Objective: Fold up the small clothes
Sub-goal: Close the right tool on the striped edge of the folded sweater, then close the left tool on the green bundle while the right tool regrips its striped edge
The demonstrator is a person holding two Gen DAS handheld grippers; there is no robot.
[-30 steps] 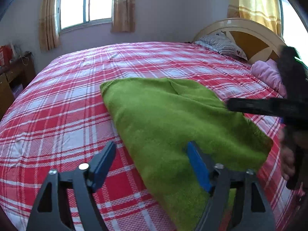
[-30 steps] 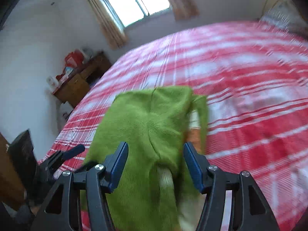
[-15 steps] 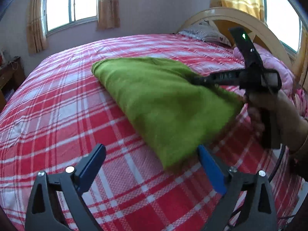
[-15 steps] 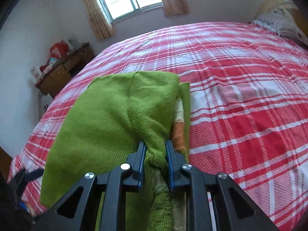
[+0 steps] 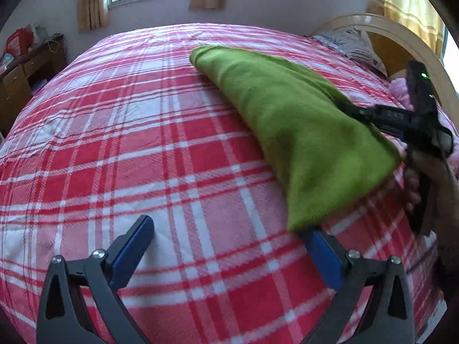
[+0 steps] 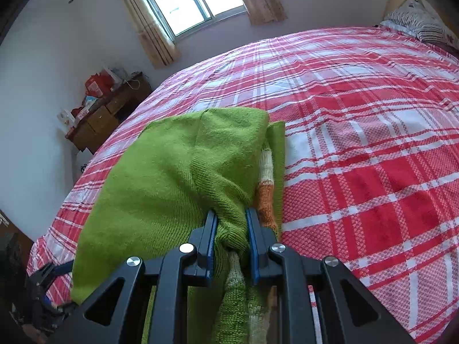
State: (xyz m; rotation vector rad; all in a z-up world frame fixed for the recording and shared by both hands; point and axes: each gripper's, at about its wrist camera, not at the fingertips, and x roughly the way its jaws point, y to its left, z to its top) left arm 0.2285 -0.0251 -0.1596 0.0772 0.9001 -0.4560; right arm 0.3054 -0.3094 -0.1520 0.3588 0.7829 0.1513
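Observation:
A green knitted sweater (image 5: 301, 132) lies folded on the red plaid bed (image 5: 143, 143), its near end lifted off the cover. My right gripper (image 6: 231, 215) is shut on a bunched fold of the sweater (image 6: 172, 189); an orange and white striped part (image 6: 265, 177) shows beside it. In the left wrist view the right gripper (image 5: 401, 120) holds the sweater's right edge, with a hand below it. My left gripper (image 5: 226, 226) has its jaws opening wide over bare bedspread, nothing between them. The sweater's lowest corner hangs just above its right fingertip (image 5: 312, 238).
A curved headboard (image 5: 401, 43), a patterned pillow (image 5: 352, 46) and a pink cloth (image 5: 400, 89) sit at the right end of the bed. A wooden desk (image 6: 106, 114) with clutter stands by the wall under the curtained window (image 6: 189, 0).
The right gripper's jaws closed on the sweater's fold. The left gripper opened wider and drew away to the left, so the sweater now lies right of it and no longer between its fingers.

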